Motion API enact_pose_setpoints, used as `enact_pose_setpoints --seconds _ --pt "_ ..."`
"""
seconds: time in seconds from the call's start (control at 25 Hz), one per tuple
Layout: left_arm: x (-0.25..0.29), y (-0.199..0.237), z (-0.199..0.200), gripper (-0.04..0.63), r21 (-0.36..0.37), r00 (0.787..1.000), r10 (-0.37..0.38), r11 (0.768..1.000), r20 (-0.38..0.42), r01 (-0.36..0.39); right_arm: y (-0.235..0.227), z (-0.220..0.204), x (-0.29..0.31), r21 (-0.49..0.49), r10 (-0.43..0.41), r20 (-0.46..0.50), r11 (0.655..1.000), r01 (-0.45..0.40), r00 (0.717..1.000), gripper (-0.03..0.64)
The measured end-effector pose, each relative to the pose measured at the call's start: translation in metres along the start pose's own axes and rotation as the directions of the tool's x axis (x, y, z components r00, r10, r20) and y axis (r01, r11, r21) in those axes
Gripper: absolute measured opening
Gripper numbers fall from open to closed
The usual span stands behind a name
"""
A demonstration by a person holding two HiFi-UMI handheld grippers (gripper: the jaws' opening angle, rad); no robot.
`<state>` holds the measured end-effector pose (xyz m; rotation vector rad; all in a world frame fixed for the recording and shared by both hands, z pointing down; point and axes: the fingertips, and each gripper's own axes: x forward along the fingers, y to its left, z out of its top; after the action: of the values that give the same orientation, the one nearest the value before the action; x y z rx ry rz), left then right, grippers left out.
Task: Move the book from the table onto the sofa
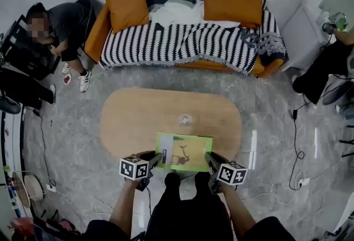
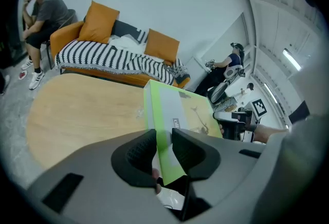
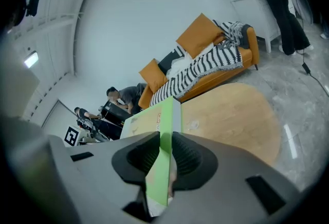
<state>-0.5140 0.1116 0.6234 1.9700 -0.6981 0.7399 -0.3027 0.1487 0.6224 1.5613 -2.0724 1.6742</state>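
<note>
flat green-and-yellow book (image 1: 183,151) is hanging over the near end of the oval wooden table (image 1: 138,118), well apart from the orange striped-throw sofa (image 1: 188,41). left gripper (image 1: 156,158) and right gripper (image 1: 209,158) are pinching its opposite edges, jaws partly closed. probably light, stiff, slick-covered.

No wording could be read. Print on the cover of the green book (image 1: 183,152) was found too small. Square black-and-white markers were shown on the left cube (image 1: 134,167) and the right cube (image 1: 232,173).
</note>
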Motion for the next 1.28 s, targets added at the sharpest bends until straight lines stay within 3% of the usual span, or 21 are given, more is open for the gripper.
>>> enact_pose_setpoints --seconds 0.32,0.8,1.0,1.28 --pt "-0.012 -0.006 0.011 0.104 0.026 1.0 0.007 1.0 0.019 -0.008 0.01 0.007 -0.005 -0.006 0.003 0.027 1.0 -0.003 1.0 0.091" --pt "-0.017 -0.026 0.008 0.105 0.153 0.993 -0.101 0.982 -0.063 0.11 0.023 -0.016 -0.052 0.073 -0.094 0.2 0.994 0.08 0.975 0.091" --pt "-0.015 -0.047 0.0 0.106 0.241 0.973 -0.18 0.947 -0.143 0.211 0.027 -0.041 -0.087 0.142 -0.168 0.307 0.981 0.13 0.937 0.089" --pt "0.008 -0.103 -0.027 0.104 0.359 0.927 -0.246 0.869 -0.284 0.341 0.006 -0.094 -0.157 0.274 -0.298 0.41 0.942 0.195 0.862 0.086"
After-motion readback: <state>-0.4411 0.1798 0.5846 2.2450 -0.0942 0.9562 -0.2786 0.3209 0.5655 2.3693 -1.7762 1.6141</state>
